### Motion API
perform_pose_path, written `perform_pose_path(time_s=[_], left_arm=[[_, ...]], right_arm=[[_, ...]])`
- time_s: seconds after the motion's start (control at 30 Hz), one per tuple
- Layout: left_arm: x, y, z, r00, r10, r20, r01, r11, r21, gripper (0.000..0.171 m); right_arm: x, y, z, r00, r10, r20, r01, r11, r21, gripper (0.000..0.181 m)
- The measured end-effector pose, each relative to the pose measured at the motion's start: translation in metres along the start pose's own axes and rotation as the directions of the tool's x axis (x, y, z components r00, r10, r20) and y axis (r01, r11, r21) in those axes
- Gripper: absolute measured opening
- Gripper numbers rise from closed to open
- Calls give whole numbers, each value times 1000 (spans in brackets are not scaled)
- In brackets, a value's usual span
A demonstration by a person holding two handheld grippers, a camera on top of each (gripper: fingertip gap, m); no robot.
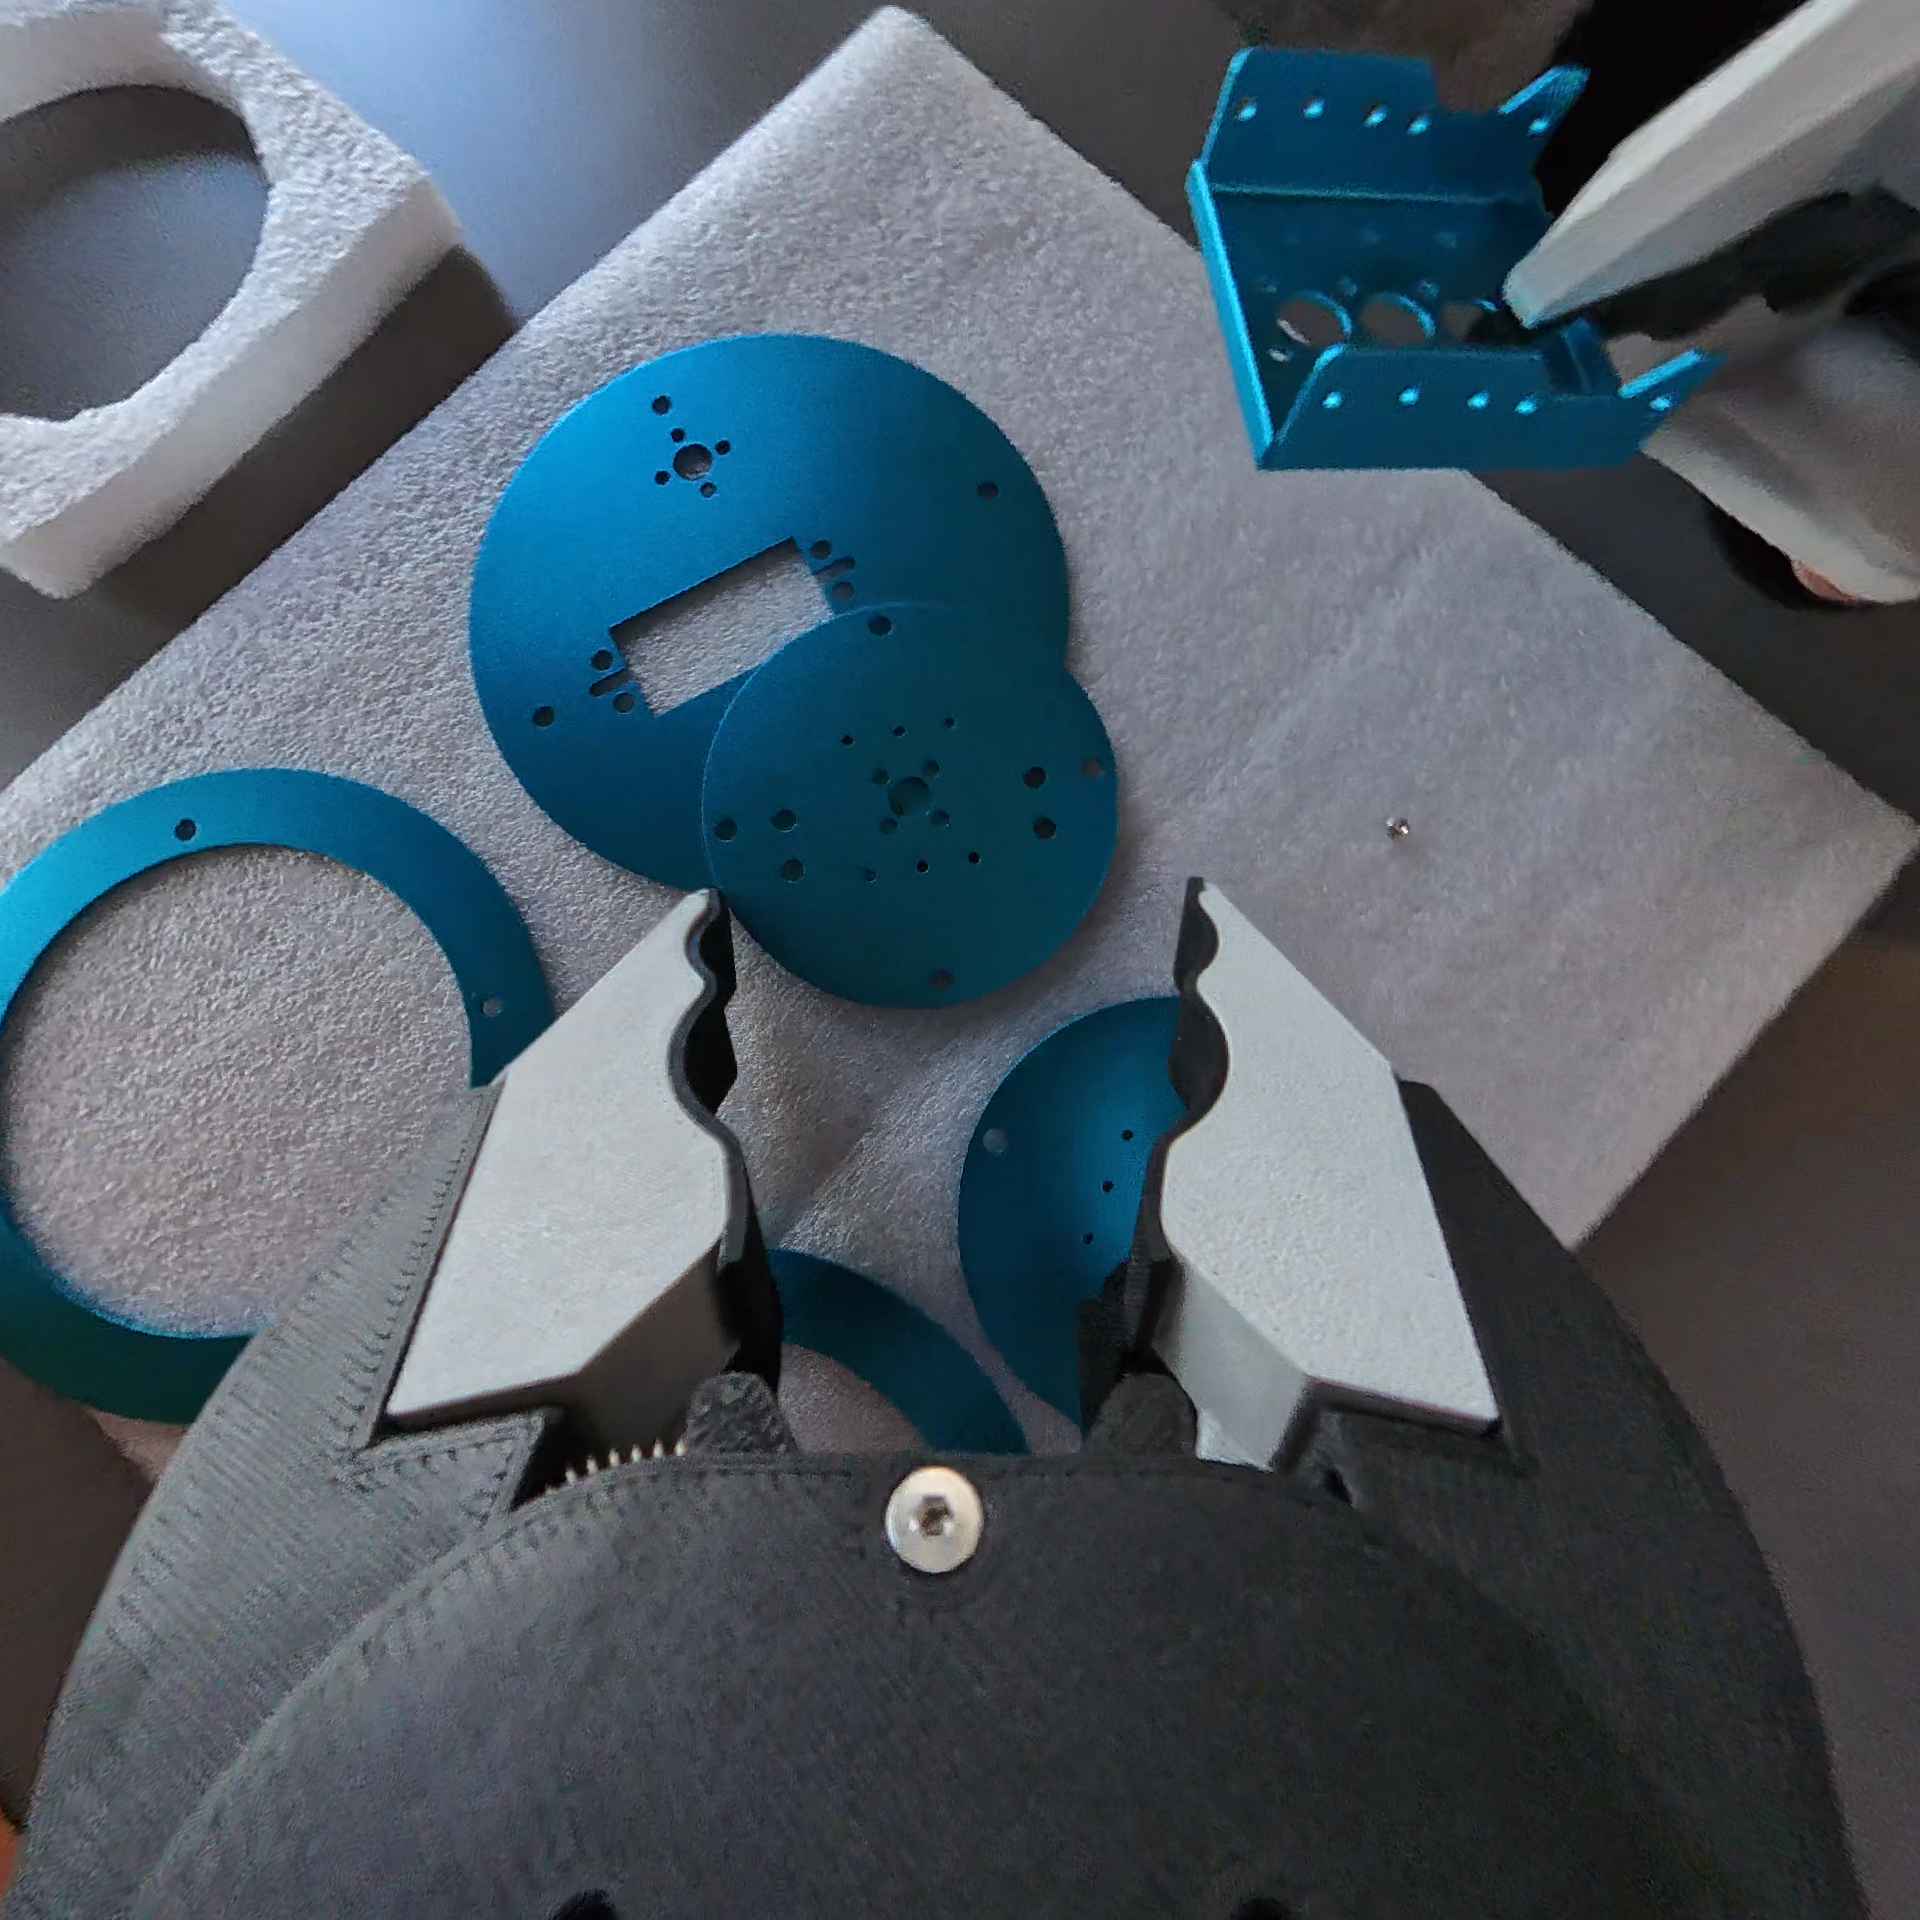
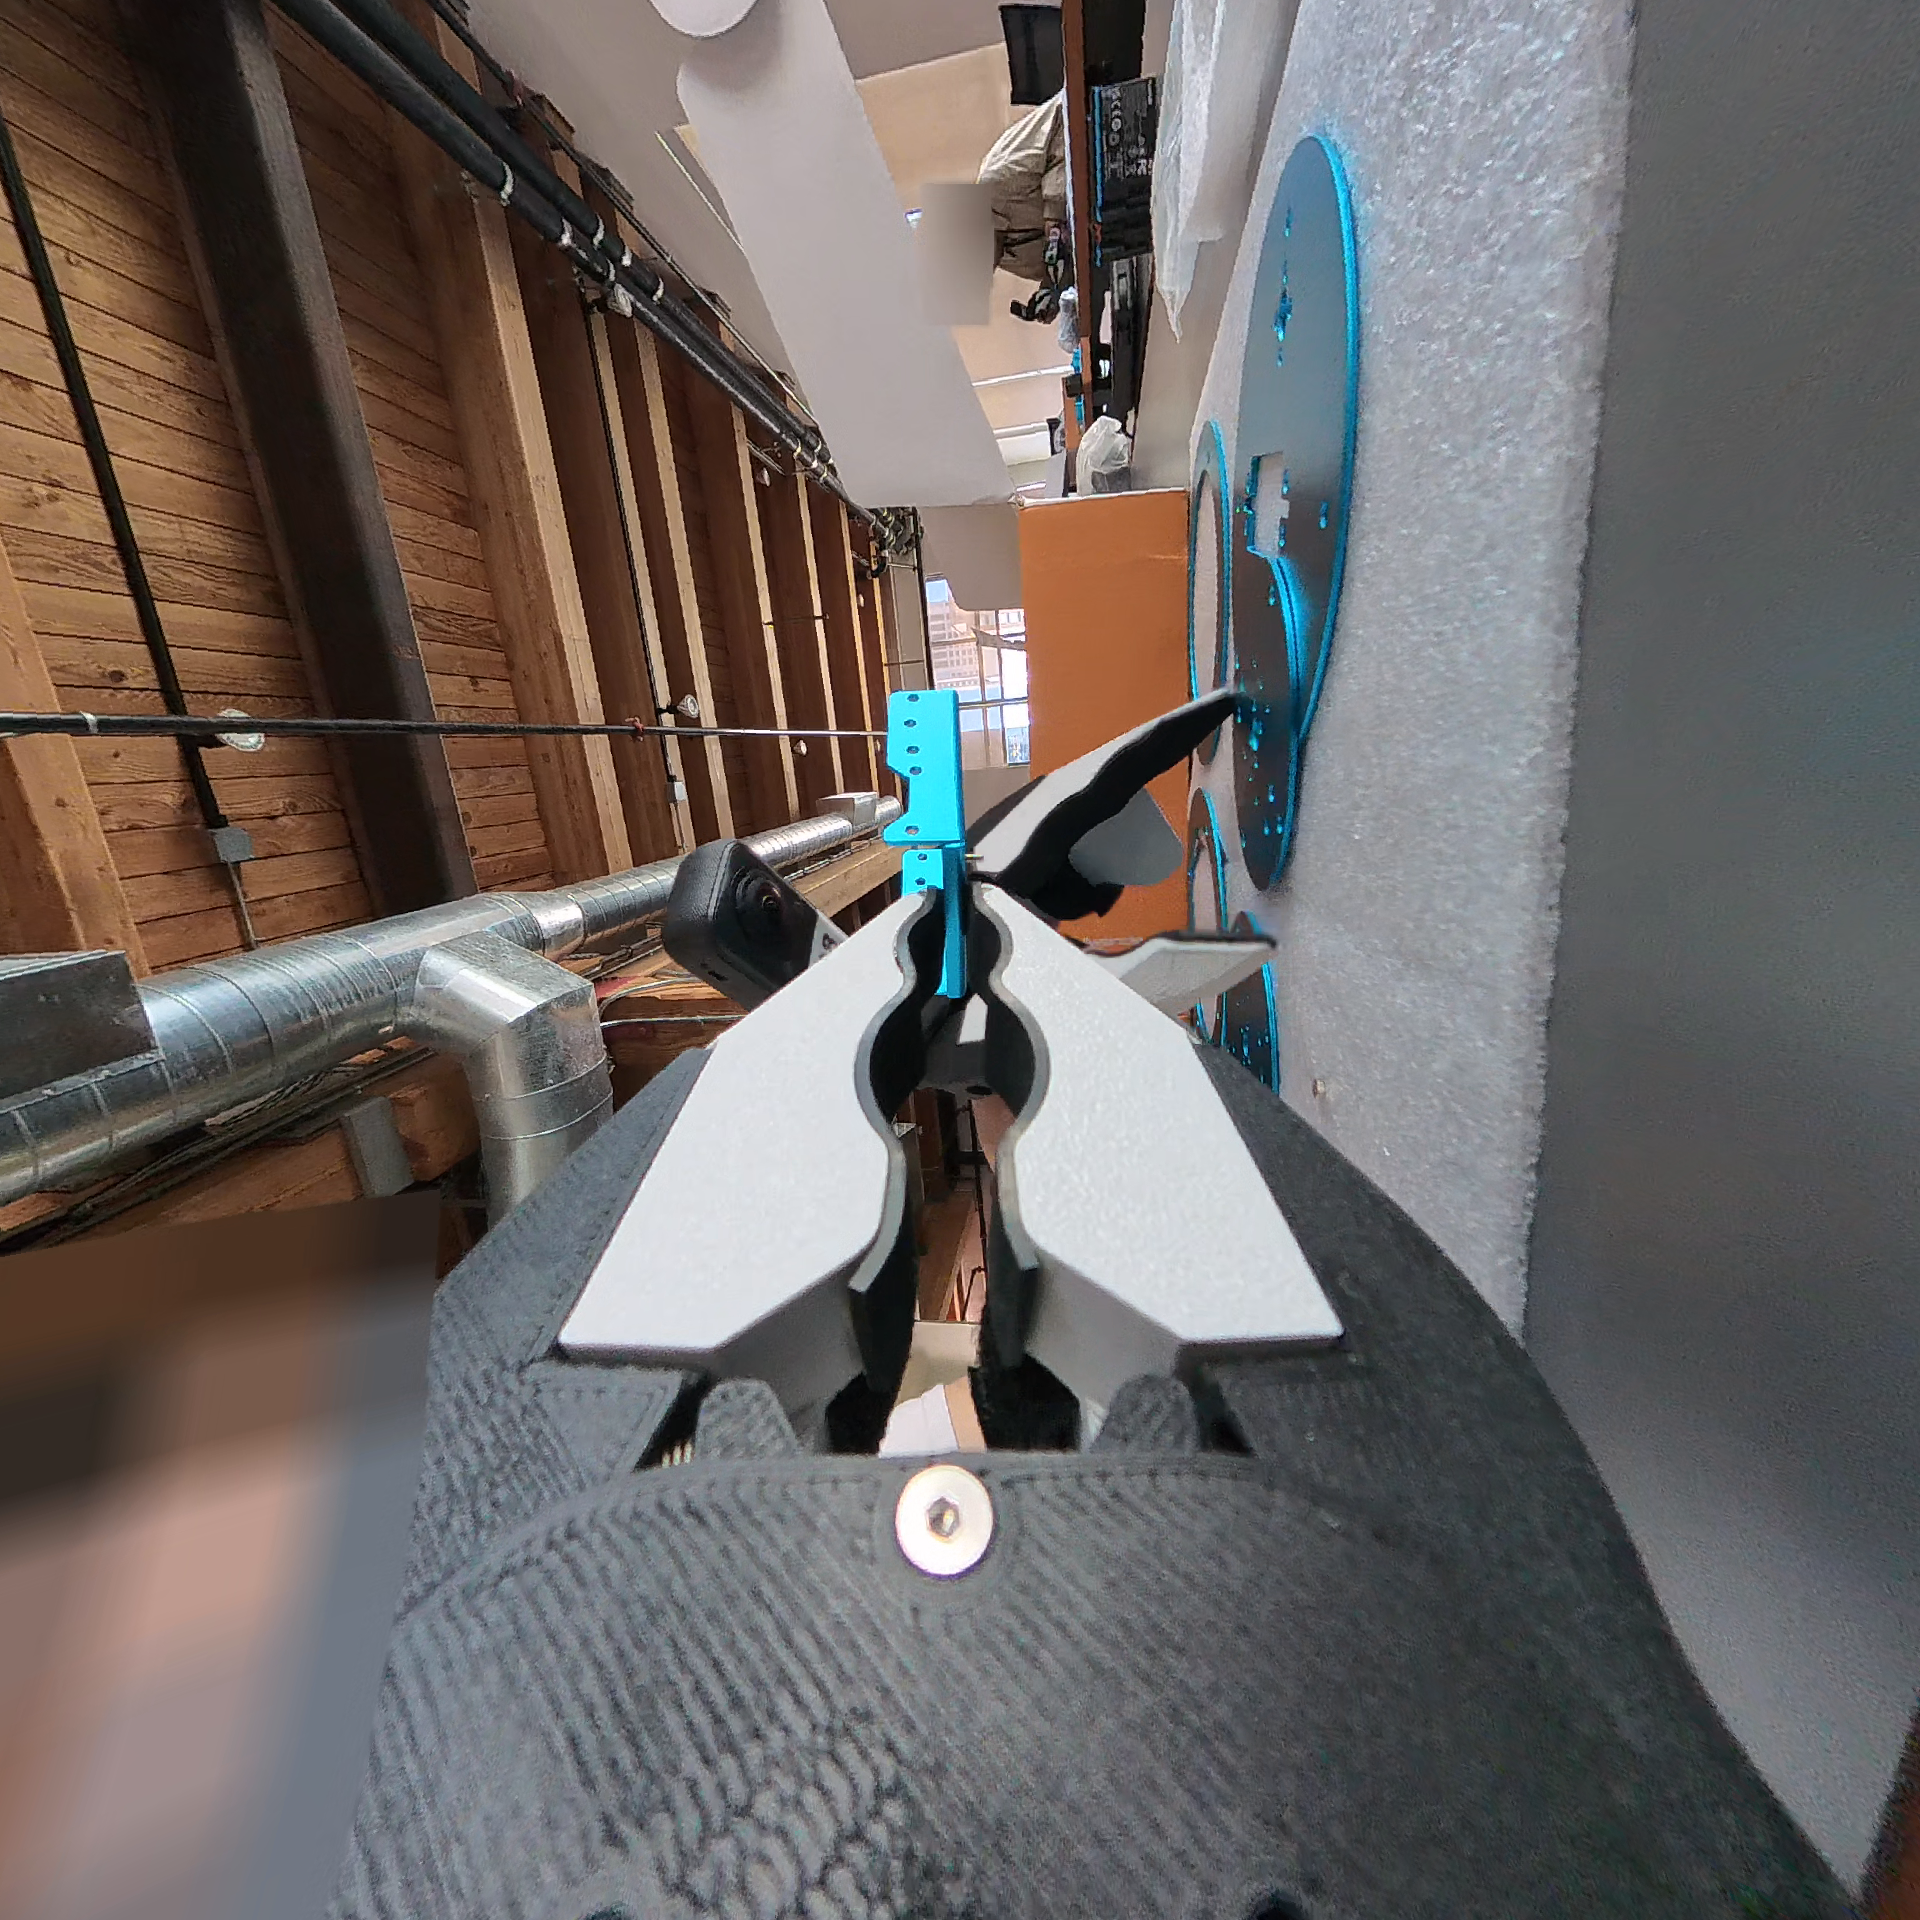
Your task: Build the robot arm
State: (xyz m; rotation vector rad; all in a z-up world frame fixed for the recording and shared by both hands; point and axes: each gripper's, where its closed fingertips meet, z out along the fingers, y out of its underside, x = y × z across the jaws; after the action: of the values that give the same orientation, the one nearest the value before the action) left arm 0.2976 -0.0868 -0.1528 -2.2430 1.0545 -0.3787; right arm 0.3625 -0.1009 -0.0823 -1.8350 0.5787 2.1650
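We see our left gripper [image 1: 951, 914] spread wide above a grey foam sheet [image 1: 1351, 675], its tips just beside a small drilled blue metal disc [image 1: 909, 805] overlapping a larger blue disc with a rectangular cutout [image 1: 769, 520]; our right gripper [image 1: 1538, 301] grips a blue perforated metal bracket [image 1: 1382, 301] aloft

A dark grey matte table [image 1: 582, 125] carries a large square sheet of white foam [image 1: 1299, 644], set cornerwise in the left wrist view. Beside the sheet's upper left edge, directly on the table, lies a thick white foam block with a round cut-out [image 1: 343, 197]. On the sheet rest flat blue metal parts: a large disc with a rectangular opening [image 1: 831, 457], a smaller drilled disc [image 1: 935, 914] overlapping its lower edge, a wide ring [image 1: 312, 821] at the left, another drilled disc [image 1: 1070, 1174] lower down, and a tiny silver screw [image 1: 1397, 828] well apart at the right.
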Motion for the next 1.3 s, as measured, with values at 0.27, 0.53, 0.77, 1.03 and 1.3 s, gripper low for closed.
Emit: perform_pose_path(time_s=[0.27,0.53,0.77,1.03,1.3], left_arm=[[-4,-3,-6,964,213,-161,-218,976,-12,88],[-26,-5,-15,954,-89,-287,53,990,-131,35],[-28,-4,-13,720,-568,-398,518,822,-237,33],[-34,-3,-12,573,-694,-435,661,706,-255,26],[-29,-5,-13,556,-684,-472,655,710,-257,31]], right_arm=[[5,3,3,1000,-25,-19,24,999,-36,1],[17,4,7,989,-110,-96,102,991,-86,1],[34,-7,19,957,-198,-211,168,974,-150,1],[43,-12,25,950,-187,-249,154,977,-146,1],[41,-13,23,963,-154,-221,124,982,-142,2]])
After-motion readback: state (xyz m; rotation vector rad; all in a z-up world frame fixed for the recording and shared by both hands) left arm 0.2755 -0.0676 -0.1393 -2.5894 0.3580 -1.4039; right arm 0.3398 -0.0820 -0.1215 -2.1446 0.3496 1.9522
